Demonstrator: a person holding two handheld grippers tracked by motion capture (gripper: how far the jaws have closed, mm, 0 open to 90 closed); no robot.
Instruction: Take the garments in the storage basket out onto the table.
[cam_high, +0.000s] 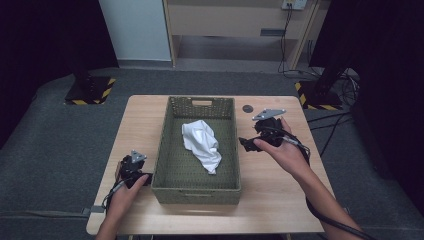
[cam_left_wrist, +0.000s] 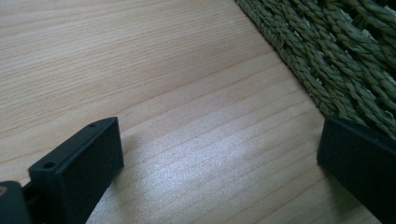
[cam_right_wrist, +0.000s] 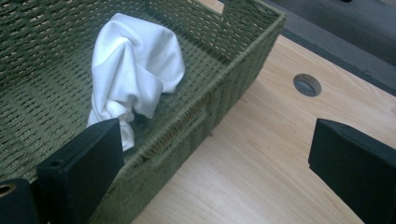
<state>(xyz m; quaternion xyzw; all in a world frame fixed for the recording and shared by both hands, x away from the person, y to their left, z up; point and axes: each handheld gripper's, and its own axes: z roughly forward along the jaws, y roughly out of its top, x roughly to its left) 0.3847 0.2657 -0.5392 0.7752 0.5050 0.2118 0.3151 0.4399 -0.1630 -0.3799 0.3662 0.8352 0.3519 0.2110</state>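
With both my left gripper (cam_high: 134, 167) and right gripper (cam_high: 255, 142) spread and empty beside the basket (cam_high: 161, 150), I should reach over its rim and pinch the crumpled white cloth (cam_high: 201, 142) lying inside at its bunched top.

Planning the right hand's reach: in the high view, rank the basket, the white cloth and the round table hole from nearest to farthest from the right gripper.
From the right gripper:
1. Basket, its side wall just to the gripper's left.
2. Table hole, beyond the gripper towards the table's far edge.
3. White cloth, farther left, inside the basket.
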